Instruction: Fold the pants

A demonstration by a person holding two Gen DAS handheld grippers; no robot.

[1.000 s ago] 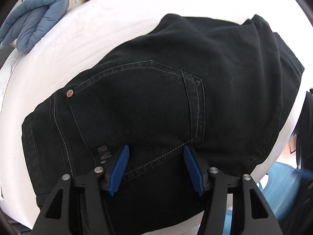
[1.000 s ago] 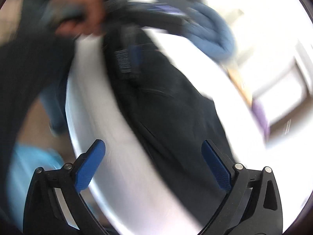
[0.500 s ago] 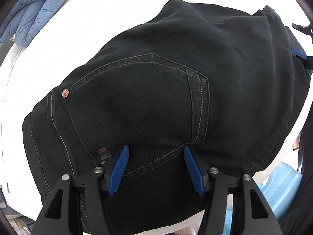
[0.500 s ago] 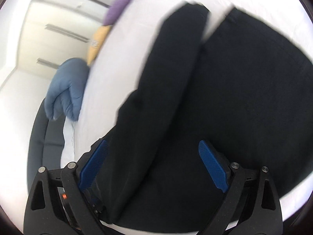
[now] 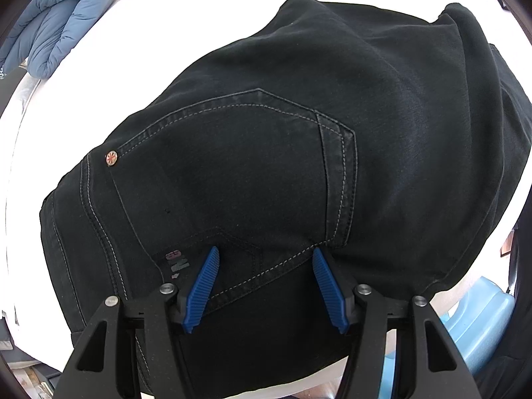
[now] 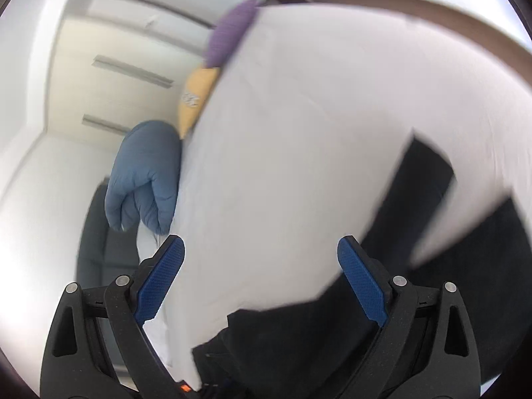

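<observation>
A: White bed sheet (image 5: 139, 50) carried the black denim pants (image 5: 299, 153), back pocket up; folded blue quilt (image 5: 56, 23) lay at the far corner.

B: Left hand-held gripper (image 5: 264, 259)?

A: Half-spread over the pocket, gripping nothing. Right hand-held gripper (image 6: 261, 259) stood wide, empty, frame blurred.

Open right tongs (image 6: 261, 279) over white bed (image 6: 299, 133), black pants (image 6: 449, 299) alongside.
</observation>
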